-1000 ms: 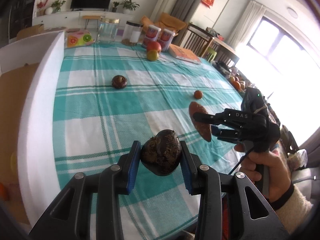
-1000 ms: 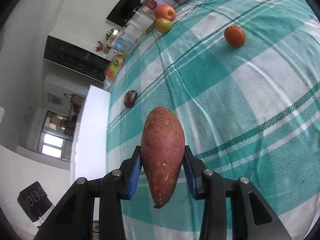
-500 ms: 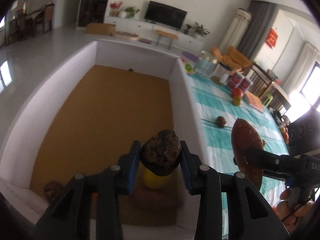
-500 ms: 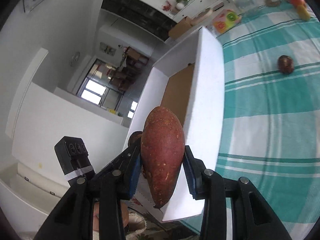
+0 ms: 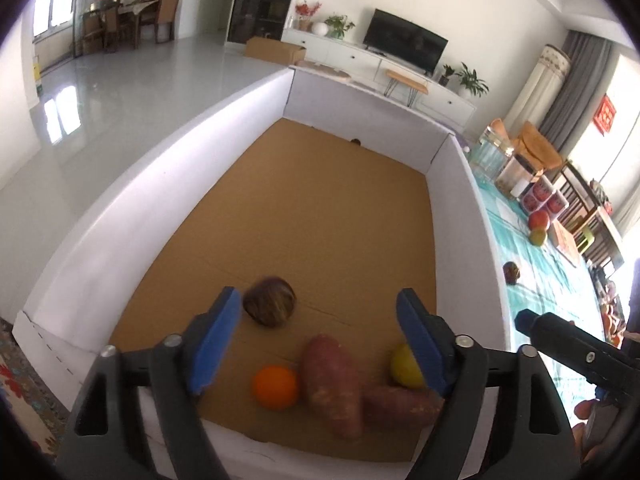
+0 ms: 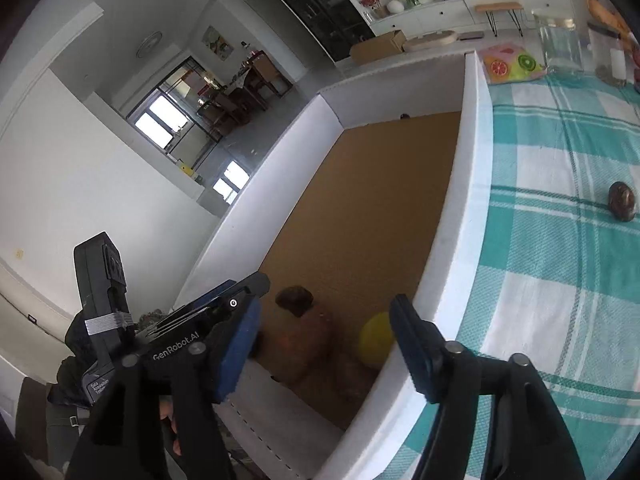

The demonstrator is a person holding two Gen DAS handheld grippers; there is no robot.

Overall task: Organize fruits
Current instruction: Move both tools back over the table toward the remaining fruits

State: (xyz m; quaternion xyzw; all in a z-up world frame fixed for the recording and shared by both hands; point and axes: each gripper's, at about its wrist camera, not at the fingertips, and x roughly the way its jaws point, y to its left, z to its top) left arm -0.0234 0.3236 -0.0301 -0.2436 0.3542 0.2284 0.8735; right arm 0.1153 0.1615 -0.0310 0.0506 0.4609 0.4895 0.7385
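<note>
Dark fruit [image 5: 270, 307]: lies loose on the brown cardboard floor of the box, just ahead of the left gripper's left finger, touching neither pad; blurred.
Sweet potatoes: one [image 5: 334, 384] lies lengthwise below the middle of the left gripper, a second [image 5: 400, 406] crosswise at its right side, the two touching.
Orange [image 5: 275, 387]: just left of the first sweet potato, under the left gripper.
Yellow fruit [image 5: 405, 366]: partly behind the left gripper's right finger, near the box's right wall.
Left gripper [image 5: 320, 338]: spread wide, pinching nothing, above the near end of the box.
Right gripper [image 6: 322, 350]: spread wide and empty, over the box's near right corner.
Box [image 5: 464, 216]: white walls, brown cardboard bottom; its right wall stands along the counter edge.
Left view only: the orange and both sweet potatoes sharply; an apple [image 5: 538, 219] and a yellow-green fruit [image 5: 538, 236] far to the right on the counter.
Right view only: box contents dim in shadow; a dark fruit on the cloth [image 6: 622, 201] well right of the right gripper; a fruit-print pouch [image 6: 512, 65] at the counter's far end.
Counter [image 6: 560, 240]: covered by a teal and white checked cloth.
Room: glossy pale floor, white low cabinet with a television [image 5: 404, 46], potted plants, grey curtains.
Writing: "GenRobot.AI" on the left gripper's body, read in the right view; a red wall hanging whose characters are too small to read.
</note>
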